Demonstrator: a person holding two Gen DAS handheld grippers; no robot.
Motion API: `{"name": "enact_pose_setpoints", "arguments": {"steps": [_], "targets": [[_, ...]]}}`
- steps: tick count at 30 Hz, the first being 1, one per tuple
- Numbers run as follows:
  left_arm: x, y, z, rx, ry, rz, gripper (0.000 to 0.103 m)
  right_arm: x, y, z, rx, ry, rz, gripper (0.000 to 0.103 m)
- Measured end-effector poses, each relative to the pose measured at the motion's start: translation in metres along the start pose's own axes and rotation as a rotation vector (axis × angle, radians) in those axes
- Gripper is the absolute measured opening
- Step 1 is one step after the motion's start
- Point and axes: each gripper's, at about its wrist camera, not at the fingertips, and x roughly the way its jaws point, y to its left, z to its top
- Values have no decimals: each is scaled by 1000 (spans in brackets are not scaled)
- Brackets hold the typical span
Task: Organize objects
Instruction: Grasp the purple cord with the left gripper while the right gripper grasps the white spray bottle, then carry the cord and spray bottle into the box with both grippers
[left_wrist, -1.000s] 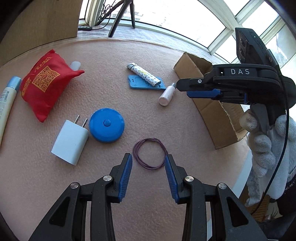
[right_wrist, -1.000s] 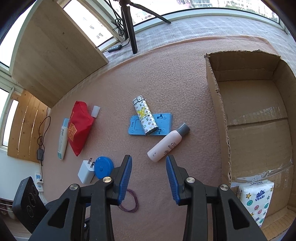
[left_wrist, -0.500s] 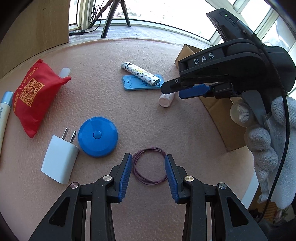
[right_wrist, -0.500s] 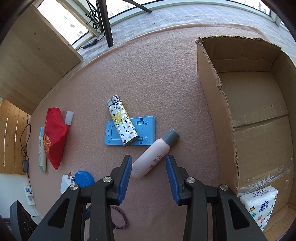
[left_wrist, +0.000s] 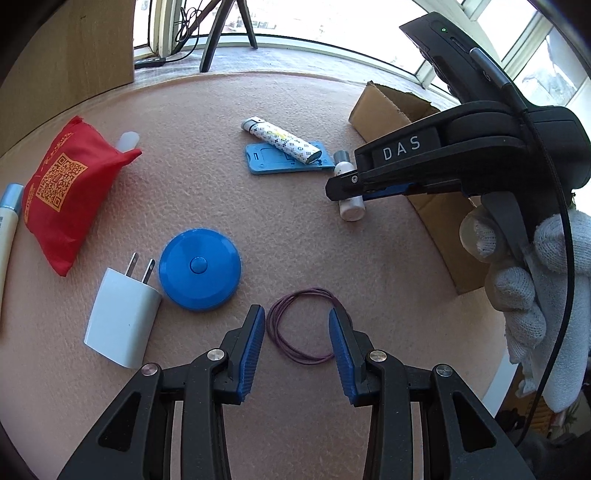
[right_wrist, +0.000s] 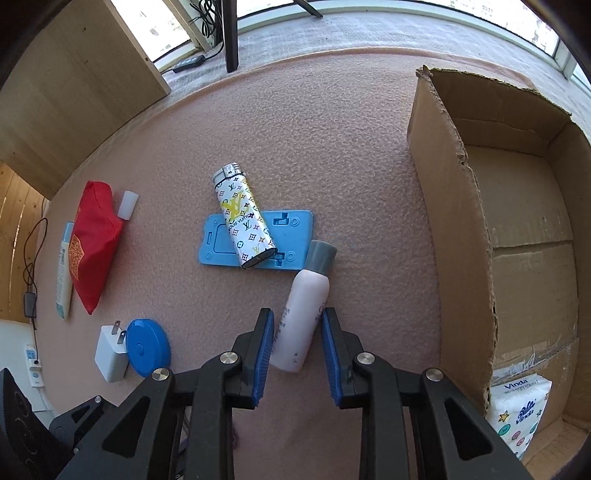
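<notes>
A pink bottle (right_wrist: 304, 295) with a grey cap lies on the pink mat, its lower half between the fingers of my right gripper (right_wrist: 297, 325). The jaws stand open, narrowed close to its sides. In the left wrist view the right gripper (left_wrist: 343, 188) hovers low over that bottle (left_wrist: 349, 210), held by a gloved hand (left_wrist: 524, 280). My left gripper (left_wrist: 297, 332) is open, its fingers either side of a purple rubber band (left_wrist: 272, 330) that lies flat on the mat. The open cardboard box (right_wrist: 454, 206) stands just right of the bottle.
A patterned lighter (right_wrist: 243, 218) rests on a blue plastic plate (right_wrist: 291, 229). A blue round tape measure (left_wrist: 199, 267), white charger (left_wrist: 120, 321), red pouch (left_wrist: 62, 188) and a tube (left_wrist: 7, 218) lie at the left. A tissue pack (right_wrist: 517, 417) sits in the box.
My right gripper came down and forward until the pink bottle sits between its fingers, and its jaws narrowed. My left gripper edged closer over the rubber band.
</notes>
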Motion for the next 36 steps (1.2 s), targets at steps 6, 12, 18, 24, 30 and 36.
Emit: {"name": "enact_pose_setpoints", "arguments": {"steps": [6, 12, 18, 24, 30, 36], "targets": [[6, -6, 3, 18, 15, 28, 38, -8, -3, -34, -41, 5, 36, 18], [10, -12, 8, 49, 21, 75, 25, -15, -7, -56, -60, -4, 42, 18], [10, -13, 4, 75, 19, 112, 4, -14, -2, -63, -113, -20, 17, 18], [10, -14, 2, 71, 0, 131, 3, -15, -5, -64, -122, -28, 32, 18], [-4, -8, 0, 0, -28, 104, 3, -25, -3, -66, -141, -63, 40, 18], [-33, -8, 3, -33, -91, 98, 3, -44, -1, -67, -160, -106, 51, 18]]}}
